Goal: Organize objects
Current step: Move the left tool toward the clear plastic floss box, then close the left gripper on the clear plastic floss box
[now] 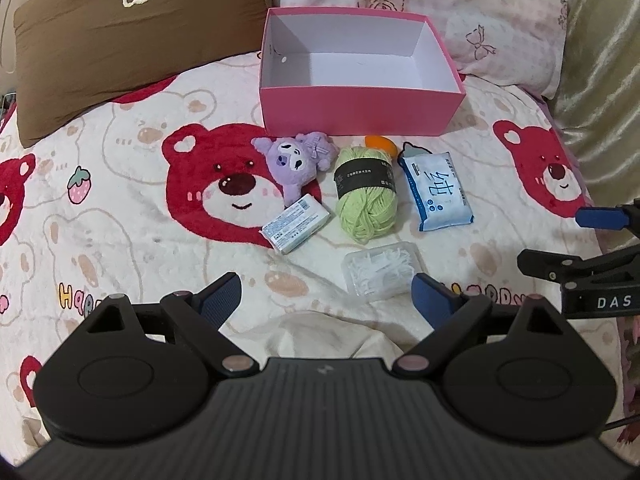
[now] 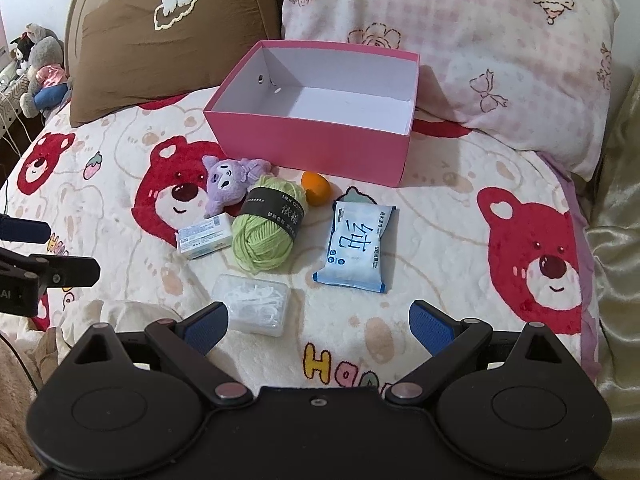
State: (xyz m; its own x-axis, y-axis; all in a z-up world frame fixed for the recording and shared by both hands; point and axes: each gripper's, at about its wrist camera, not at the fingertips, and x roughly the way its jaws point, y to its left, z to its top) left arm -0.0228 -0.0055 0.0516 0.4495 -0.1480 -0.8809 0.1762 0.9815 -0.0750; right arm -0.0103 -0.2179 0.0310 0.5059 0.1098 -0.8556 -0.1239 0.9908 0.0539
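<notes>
1. Currently both grippers hover low over the bed (image 1: 120, 208), holding nothing.
2. Left gripper (image 1: 326, 296): fingers (image 1: 222, 294) spread wide apart. Clear floss-pick case (image 1: 382, 274) lies just ahead, next to the right-hand finger; can't tell if they touch.
3. Right gripper (image 2: 318, 326): fingers (image 2: 430, 326) also wide apart. Same floss-pick case (image 2: 254, 304) sits by its left-hand finger.
4. In the left wrist view the right gripper (image 1: 592, 248) enters from the right edge; in the right wrist view the left gripper (image 2: 36, 256) enters from the left edge.
5. Pink box (image 1: 362, 110) stands open at the back of the bed against the pillows, white inside, nothing in it.
6. Items in front of the box, all on the bear-print blanket:
   - purple plush (image 1: 296, 160), at the box's front left corner
   - green yarn ball (image 1: 366, 194) with black band, just right of the plush
   - orange fruit (image 2: 316, 188) between yarn and box front, partly hidden behind the yarn in the left wrist view
   - blue-white tissue pack (image 1: 438, 190), right of the yarn, apart from it
   - small white boxed pack (image 1: 296, 224), lying flat, just below the plush and left of the yarn
7. Brown pillow (image 1: 132, 40) back left, pink checked pillow (image 1: 460, 12) back right behind the box.
8. Stuffed toys (image 2: 38, 64) sit off the bed at far left in the right wrist view.
</notes>
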